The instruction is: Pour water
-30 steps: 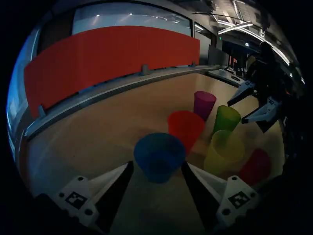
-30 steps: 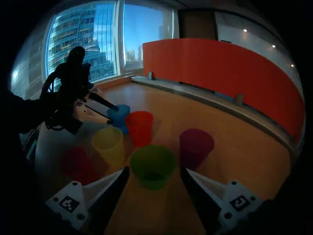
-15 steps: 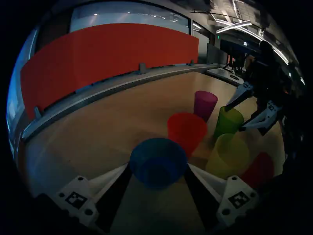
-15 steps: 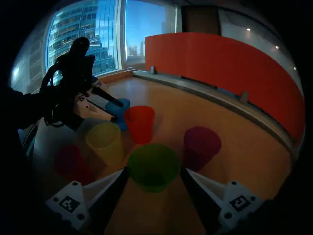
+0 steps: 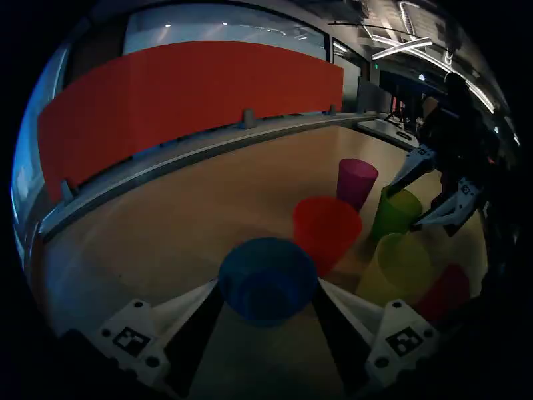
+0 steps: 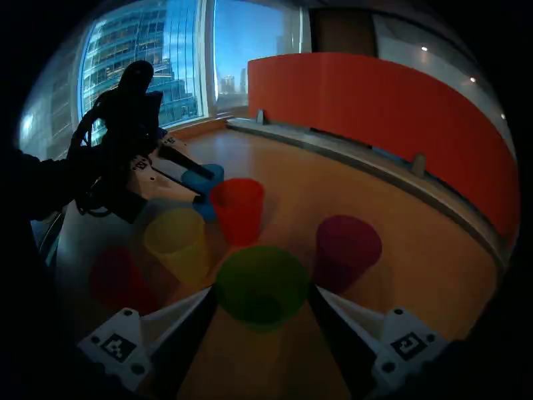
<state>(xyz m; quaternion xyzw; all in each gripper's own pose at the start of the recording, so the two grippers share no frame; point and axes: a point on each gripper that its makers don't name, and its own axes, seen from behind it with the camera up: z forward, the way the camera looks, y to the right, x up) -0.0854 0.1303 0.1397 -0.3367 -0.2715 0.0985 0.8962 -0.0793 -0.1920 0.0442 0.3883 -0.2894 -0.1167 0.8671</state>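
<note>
Translucent plastic, smooth and tapered, the blue cup (image 5: 268, 280) fills the gap between the left gripper's (image 5: 268, 283) white, black-lined fingers (image 5: 176, 310), which stand spread wide at six o'clock in the left gripper view. The right gripper (image 6: 262, 288) is splayed the same way around the green cup (image 6: 261, 283), at six o'clock in the right gripper view. Past the blue cup, an orange cup (image 5: 326, 227) and a purple cup (image 5: 355, 181) stand toward one o'clock, with a yellow cup (image 5: 396, 267) and a dark red cup (image 5: 448, 293) near three. All sit on a matte wooden table (image 5: 200, 213), with a red partition (image 5: 186, 93) at eleven.
</note>
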